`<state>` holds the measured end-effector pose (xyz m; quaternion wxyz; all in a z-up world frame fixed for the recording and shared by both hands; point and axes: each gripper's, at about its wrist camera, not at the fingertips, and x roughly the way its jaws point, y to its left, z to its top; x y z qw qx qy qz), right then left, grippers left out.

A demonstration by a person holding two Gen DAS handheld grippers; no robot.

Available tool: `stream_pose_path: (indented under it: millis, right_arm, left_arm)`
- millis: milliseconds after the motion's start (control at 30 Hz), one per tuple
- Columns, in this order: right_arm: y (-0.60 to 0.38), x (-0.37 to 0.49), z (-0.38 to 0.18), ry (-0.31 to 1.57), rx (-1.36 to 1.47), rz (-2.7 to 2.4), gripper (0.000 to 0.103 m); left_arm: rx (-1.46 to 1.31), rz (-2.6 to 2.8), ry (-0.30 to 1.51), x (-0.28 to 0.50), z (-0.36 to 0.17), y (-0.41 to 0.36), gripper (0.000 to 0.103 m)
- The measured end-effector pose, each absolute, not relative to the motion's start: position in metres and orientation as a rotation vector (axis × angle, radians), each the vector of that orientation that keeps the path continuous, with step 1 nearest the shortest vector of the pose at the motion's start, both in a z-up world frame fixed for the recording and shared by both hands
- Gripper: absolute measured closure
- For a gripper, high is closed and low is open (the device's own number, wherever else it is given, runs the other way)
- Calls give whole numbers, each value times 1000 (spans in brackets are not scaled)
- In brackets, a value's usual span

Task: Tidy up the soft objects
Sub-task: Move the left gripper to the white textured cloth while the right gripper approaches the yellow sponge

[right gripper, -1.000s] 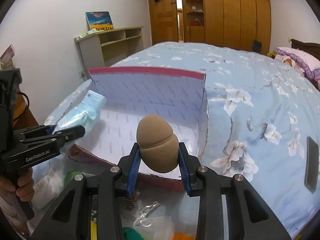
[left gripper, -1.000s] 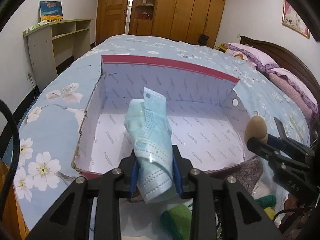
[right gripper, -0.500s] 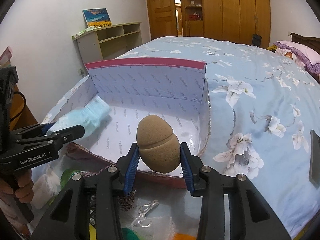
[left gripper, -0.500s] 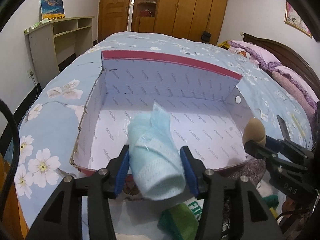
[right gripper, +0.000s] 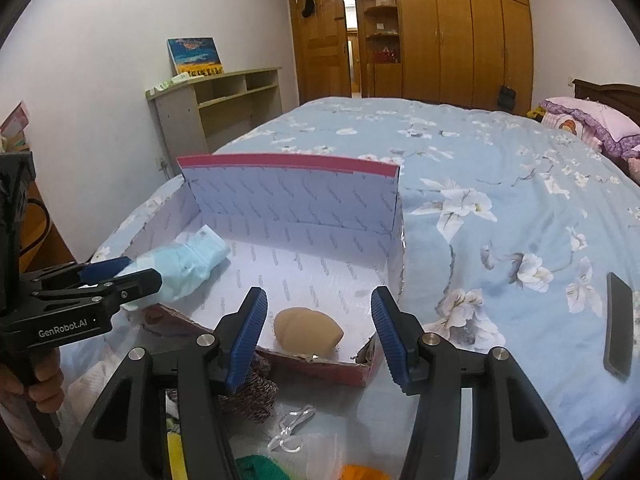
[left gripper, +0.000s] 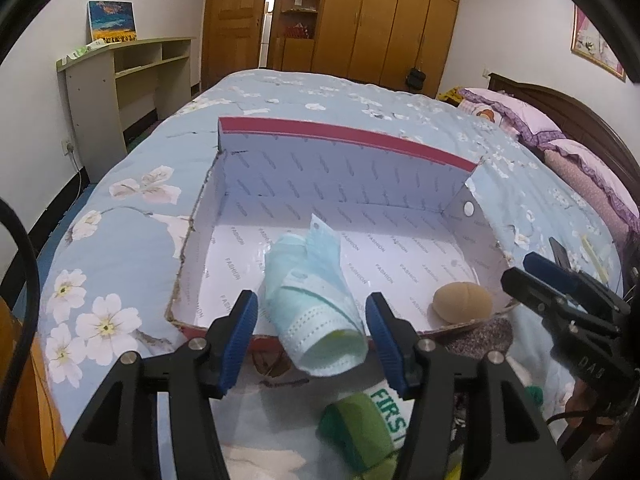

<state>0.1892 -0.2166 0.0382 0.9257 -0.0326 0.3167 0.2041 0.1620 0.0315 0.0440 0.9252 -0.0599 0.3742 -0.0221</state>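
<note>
sponge lies in box; right gripper and left gripper gape wide, mask roll unclamped.

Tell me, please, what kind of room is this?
Most likely a bedroom in a home. A large bed with a flowered blue cover fills the view, pink pillows lie at its head, and a tall wooden wardrobe stands along the far wall.

You're getting soft, even room light; the doorway is glaring brightest, and fisheye bending and dark vignetting are crowding every corner.
</note>
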Motion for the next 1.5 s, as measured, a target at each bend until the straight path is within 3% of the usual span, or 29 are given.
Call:
stream_pose_path:
  millis: [467, 1500]
  right_arm:
    - [-226, 152, 53, 609, -76, 425, 47]
    - [-221, 71, 21, 714, -98, 496, 47]
  left_arm:
    - [-123, -45, 757, 118, 59, 40, 44]
    - [-80, -70, 913, 44, 10, 59, 44]
